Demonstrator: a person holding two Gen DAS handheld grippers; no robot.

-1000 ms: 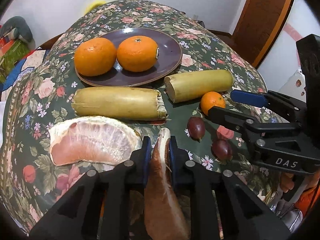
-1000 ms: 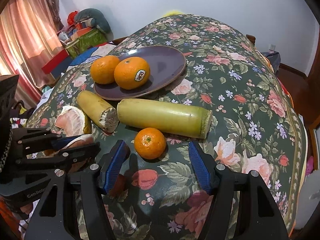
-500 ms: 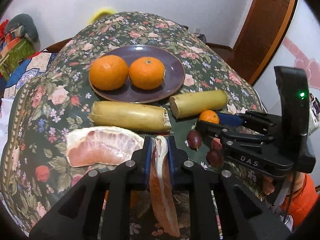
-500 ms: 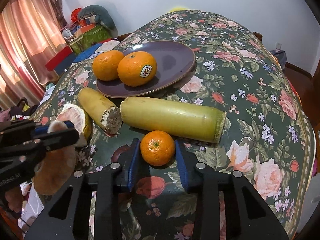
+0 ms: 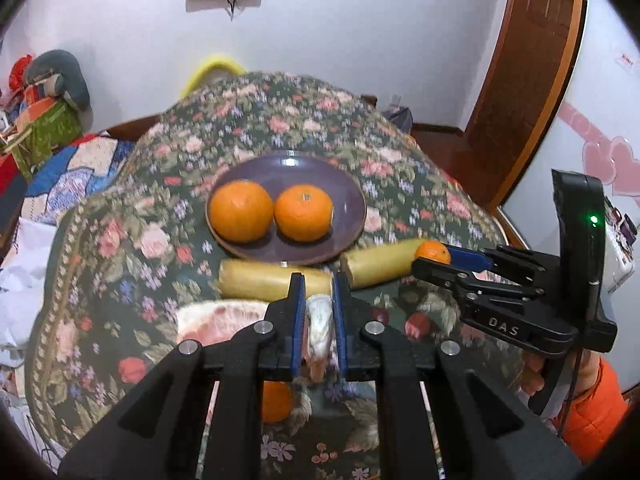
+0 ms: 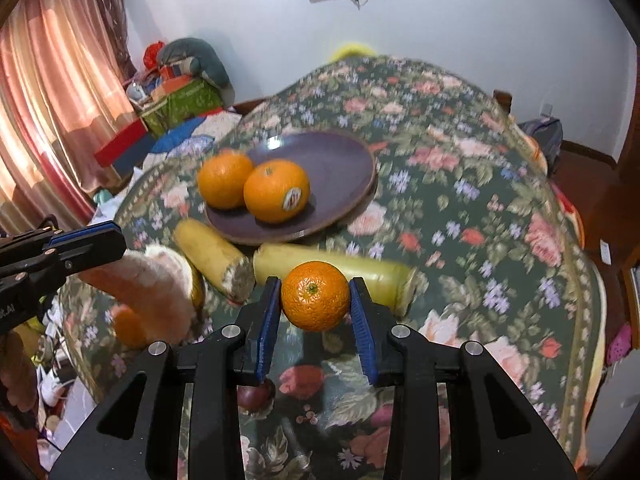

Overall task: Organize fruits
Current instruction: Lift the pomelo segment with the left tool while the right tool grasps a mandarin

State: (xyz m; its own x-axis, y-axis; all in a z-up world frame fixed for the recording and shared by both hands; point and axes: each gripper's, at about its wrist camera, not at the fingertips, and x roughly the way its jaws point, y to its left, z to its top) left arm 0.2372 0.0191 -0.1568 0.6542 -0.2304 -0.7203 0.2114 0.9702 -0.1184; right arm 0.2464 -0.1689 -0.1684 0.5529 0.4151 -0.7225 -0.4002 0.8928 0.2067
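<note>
The right tool [image 6: 315,305] grips a mandarin [image 6: 315,295] above the bench [image 6: 480,240]; its round skin could slip out. The left tool [image 5: 319,316] clamps a floppy pomelo segment [image 5: 319,322] that could tear short of the plate [image 5: 348,196]

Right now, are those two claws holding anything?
Yes. The right gripper pinches a small tangerine by its sides; the left gripper clamps a pomelo slice.

I see floral cloth covering the surface [image 6: 460,184], a glossy purple plate [image 6: 344,168], the mandarin's [image 6: 315,295] dimpled skin, and my tools' matt black plastic
</note>
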